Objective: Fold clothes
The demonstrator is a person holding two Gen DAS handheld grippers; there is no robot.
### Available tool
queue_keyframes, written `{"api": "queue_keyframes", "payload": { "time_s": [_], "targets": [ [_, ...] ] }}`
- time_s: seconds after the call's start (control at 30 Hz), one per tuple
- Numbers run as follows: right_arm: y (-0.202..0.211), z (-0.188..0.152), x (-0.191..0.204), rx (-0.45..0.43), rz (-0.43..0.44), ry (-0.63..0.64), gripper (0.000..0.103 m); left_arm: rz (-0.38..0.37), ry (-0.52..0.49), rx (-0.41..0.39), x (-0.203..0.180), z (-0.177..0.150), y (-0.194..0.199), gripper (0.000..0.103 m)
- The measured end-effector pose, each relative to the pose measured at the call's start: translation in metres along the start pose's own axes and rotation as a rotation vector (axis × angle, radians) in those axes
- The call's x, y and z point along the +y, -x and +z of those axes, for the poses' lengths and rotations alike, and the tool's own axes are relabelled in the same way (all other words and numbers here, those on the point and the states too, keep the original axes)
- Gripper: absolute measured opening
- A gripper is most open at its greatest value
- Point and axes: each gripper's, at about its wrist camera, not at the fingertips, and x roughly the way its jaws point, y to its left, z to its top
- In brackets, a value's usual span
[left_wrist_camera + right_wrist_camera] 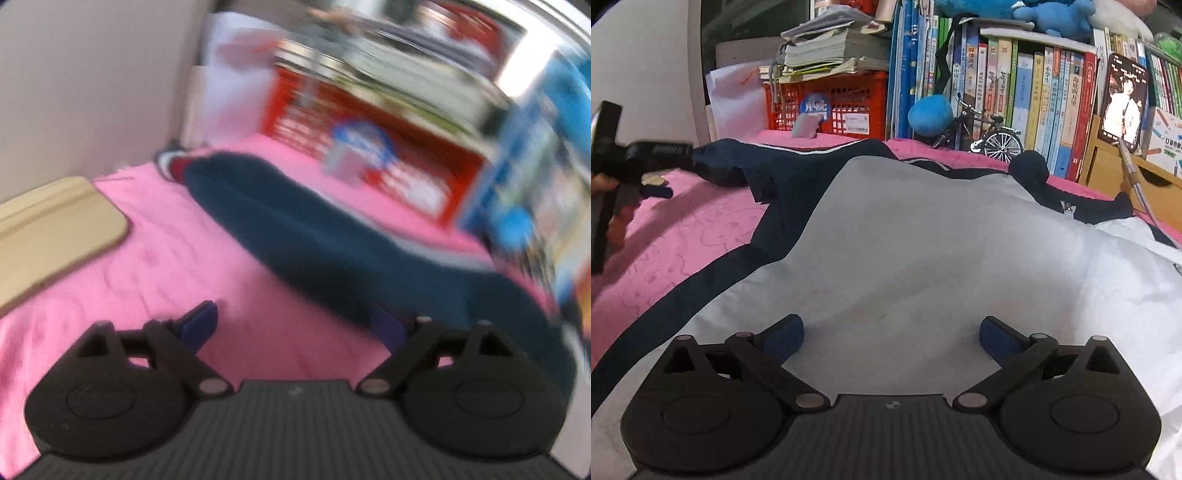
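A white and navy jacket (923, 236) lies spread on a pink bedsheet (683, 236). Its navy sleeve (303, 229) stretches across the sheet in the blurred left wrist view. My left gripper (295, 325) is open and empty, with the sleeve's edge by its right finger. It also shows in the right wrist view (646, 173) at the sleeve's end, far left. My right gripper (891, 338) is open and empty, low over the jacket's white panel.
A red crate (831, 107) with stacked papers, a row of books (1015, 96), a blue ball (930, 115) and a toy bicycle (990, 136) line the far edge of the bed. A tan board (48, 229) lies at the sheet's left. A wooden shelf (1123, 177) stands at the right.
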Motion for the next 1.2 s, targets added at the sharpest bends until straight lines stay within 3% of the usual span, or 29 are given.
{"api": "queue_keyframes", "payload": {
  "time_s": [0.1,0.23,0.33,0.43,0.63,0.87,1.03,1.17,1.2],
  "targets": [
    [0.0,0.0,0.001,0.001,-0.002,0.004,0.103,0.002,0.092,-0.061,0.018,0.025,-0.023,0.08],
    [0.0,0.001,0.0,0.002,-0.001,0.005,0.103,0.044,0.222,-0.073,0.036,0.047,-0.059,0.078],
    [0.0,0.001,0.0,0.003,-0.002,0.004,0.103,0.066,0.223,-0.134,0.037,0.062,-0.07,0.075],
    [0.0,0.001,0.0,0.003,-0.001,0.003,0.103,0.093,0.188,-0.2,0.034,0.083,-0.069,0.012],
    [0.0,0.002,-0.001,0.005,0.0,0.002,0.103,0.146,0.116,-0.329,0.027,0.122,-0.069,0.011],
    [0.001,0.002,-0.002,0.006,0.003,0.001,0.103,0.206,-0.069,-0.342,0.026,0.124,-0.084,0.015],
    [0.0,0.002,-0.002,0.007,0.003,0.001,0.103,0.276,-0.018,-0.197,0.04,0.113,-0.118,0.017],
    [0.0,0.002,-0.001,0.007,0.003,0.0,0.103,0.344,-0.009,-0.119,0.043,0.111,-0.131,0.026],
    [0.001,0.002,-0.001,0.007,0.003,0.0,0.103,0.363,-0.007,-0.094,0.044,0.111,-0.134,0.036]
  ]
}}
